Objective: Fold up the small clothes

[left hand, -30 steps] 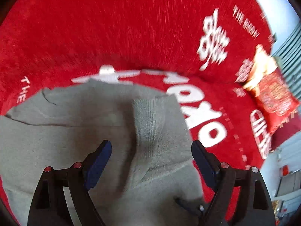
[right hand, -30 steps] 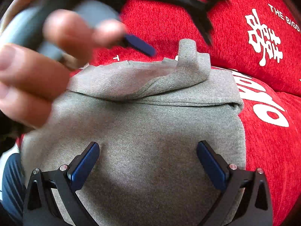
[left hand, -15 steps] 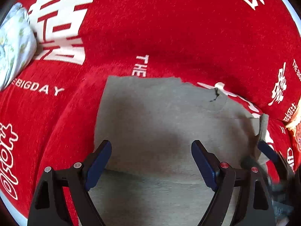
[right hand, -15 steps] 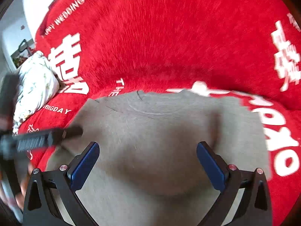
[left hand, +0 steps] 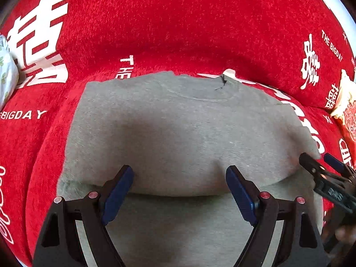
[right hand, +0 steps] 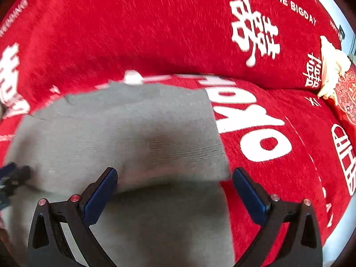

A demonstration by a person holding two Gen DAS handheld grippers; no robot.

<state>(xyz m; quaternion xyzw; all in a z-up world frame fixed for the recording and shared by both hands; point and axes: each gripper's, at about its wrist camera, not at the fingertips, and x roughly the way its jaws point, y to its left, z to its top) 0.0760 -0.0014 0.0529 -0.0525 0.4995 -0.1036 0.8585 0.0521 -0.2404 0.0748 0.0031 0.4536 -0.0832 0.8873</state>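
A small grey knit sweater (left hand: pixel 184 133) lies flat on the red sofa cover, neckline at the far side, with a horizontal fold ridge near my fingers. My left gripper (left hand: pixel 180 191) is open and empty just above that fold. The sweater also shows in the right wrist view (right hand: pixel 133 138), where my right gripper (right hand: pixel 175 191) is open and empty over its right edge. The right gripper's tips also show in the left wrist view (left hand: pixel 320 166), and the left gripper's tip in the right wrist view (right hand: pixel 15 171).
The red sofa cover (left hand: pixel 178 22) with white lettering surrounds the sweater. A red and gold patterned cushion (left hand: pixel 347 115) lies at the right, also in the right wrist view (right hand: pixel 342 84). A white floral cloth (left hand: pixel 5 75) sits at the far left.
The sleeves, raised and bunched one second ago, now lie folded flat on the sweater body. Both grippers have swung round and drawn back to the near fold, still open.
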